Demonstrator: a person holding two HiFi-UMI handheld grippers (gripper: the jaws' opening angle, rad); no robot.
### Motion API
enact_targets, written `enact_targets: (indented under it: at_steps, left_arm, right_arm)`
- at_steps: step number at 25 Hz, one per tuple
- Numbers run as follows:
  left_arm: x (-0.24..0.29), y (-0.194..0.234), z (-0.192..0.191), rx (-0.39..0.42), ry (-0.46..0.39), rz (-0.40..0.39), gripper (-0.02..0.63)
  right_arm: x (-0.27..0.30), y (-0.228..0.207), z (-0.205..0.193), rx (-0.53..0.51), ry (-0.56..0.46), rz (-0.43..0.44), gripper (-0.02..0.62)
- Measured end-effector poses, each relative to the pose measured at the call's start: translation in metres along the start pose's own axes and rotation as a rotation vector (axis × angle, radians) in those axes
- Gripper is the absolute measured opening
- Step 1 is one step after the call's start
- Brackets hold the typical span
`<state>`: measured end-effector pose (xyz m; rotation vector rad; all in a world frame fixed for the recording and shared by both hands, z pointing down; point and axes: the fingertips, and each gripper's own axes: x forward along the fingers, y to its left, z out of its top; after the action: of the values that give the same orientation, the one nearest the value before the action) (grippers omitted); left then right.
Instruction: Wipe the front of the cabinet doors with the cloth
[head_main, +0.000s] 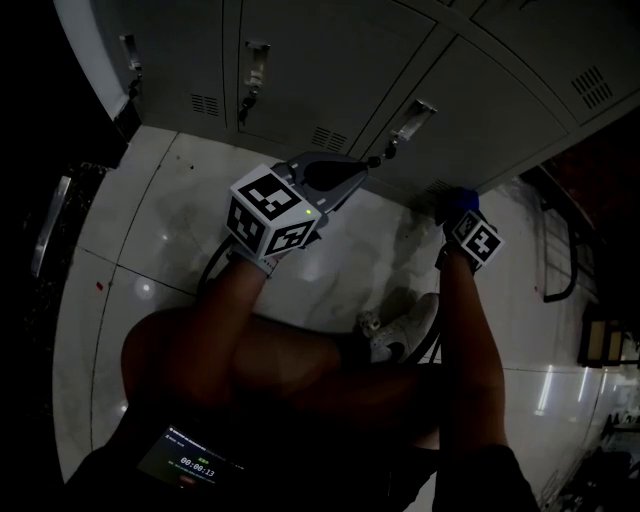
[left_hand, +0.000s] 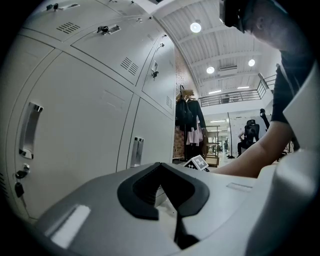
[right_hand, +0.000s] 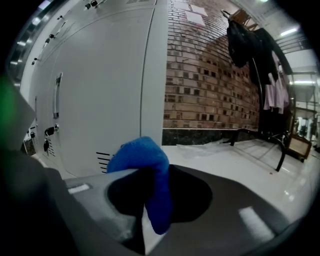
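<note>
2 grippers are held low down in front of the pale gray cabinet doors (head_main: 330, 60), close to the shiny white floor (head_main: 150, 230). The right gripper (head_main: 455, 215) has its fingers (right_hand: 125, 197) closed tight on the blue cloth (right_hand: 145, 160). The cloth is bunched up and pokes out past the tips, with 1 end hanging down between them. From the head view, the cloth (head_main: 460, 203) sits by the bottom corner of the last door, near the little air slots (right_hand: 102, 160). I cannot tell if it touches the door. The left gripper (head_main: 372, 162) points at a door more to the left, near a door handle (head_main: 415, 118). In the left gripper view, its fingers (left_hand: 135, 195) are pressed together with nothing between them. A long door handle (left_hand: 30, 130) and a hanging key (left_hand: 19, 187) show on the big door beside it. A brick wall (right_hand: 210, 75) stands past the end of the cabinet, and dark clothes (left_hand: 189, 112) hang on a rack farther back. The person's white shoe (head_main: 400, 335) rests on the floor between the 2 arms.
</note>
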<state>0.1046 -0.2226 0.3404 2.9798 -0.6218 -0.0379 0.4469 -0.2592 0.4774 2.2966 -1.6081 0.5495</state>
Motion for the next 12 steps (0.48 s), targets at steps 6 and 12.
enact_targets:
  at_steps: [6,12]
  left_arm:
    - [-0.001,0.000,-0.002,0.002,0.006,0.004,0.002]
    - [-0.003,-0.003,-0.005,0.016,0.021,0.003,0.002]
  right_arm:
    - [-0.025,-0.006,0.012,0.024,-0.033,0.038,0.078]
    - [-0.083,0.073,0.057,0.003,-0.164,0.274,0.078]
